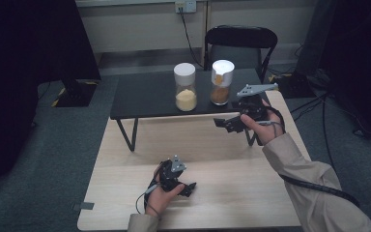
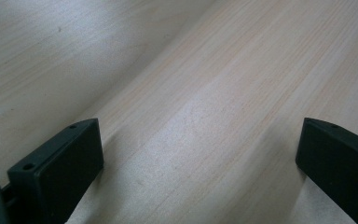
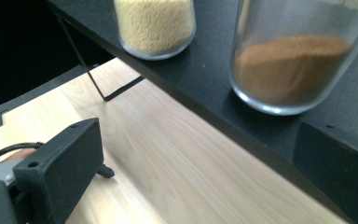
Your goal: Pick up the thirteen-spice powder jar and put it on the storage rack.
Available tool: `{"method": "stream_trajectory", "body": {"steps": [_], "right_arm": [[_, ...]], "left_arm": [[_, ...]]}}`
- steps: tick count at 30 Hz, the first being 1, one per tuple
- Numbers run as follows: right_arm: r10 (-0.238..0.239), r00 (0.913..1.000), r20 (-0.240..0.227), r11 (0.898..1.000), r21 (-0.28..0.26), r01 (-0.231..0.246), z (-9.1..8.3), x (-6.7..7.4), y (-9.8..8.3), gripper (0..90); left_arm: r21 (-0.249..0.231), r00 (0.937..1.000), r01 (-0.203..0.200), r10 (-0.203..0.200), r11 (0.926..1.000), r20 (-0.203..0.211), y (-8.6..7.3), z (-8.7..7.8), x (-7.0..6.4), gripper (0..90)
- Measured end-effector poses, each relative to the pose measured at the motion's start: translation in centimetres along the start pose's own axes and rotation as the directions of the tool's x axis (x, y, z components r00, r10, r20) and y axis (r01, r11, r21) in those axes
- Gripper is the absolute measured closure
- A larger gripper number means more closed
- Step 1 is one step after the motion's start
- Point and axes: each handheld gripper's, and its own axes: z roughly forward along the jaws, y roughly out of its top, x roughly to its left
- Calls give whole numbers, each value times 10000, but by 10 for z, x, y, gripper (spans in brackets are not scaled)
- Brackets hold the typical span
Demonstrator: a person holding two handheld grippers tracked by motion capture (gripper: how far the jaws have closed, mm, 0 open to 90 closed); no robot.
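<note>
Table [image 1: 251, 193]: pale wood, fine straight grain. Shelf [image 1: 145, 96]: matt black, thin black legs. Left jar [image 1: 185, 87]: clear glass, white lid, pale yellow grain inside. Right jar [image 1: 221, 82]: clear glass, white lid with an orange-brown patch, rust-brown powder inside. Both grippers, left [image 1: 189, 188] and right [image 1: 224, 124]: black with grey top plates. Sleeve [image 1: 314, 188]: beige. Chair [image 1: 240, 43]: black. Floor [image 1: 67, 145]: grey-green carpet.

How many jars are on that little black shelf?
2. The yellow-filled jar stands toward the middle of the black shelf; the brown-filled jar stands to its right, nearest the right gripper.
</note>
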Motion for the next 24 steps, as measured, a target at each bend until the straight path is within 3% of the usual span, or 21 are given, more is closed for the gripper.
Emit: {"method": "stream_trajectory", "body": {"steps": [24], "right_arm": [[-41,9999,-139,10000,-16,41,4,3,-43,9]], "left_arm": [[5,10000,-9,9,10000,-1,0,0,0,0]]}}
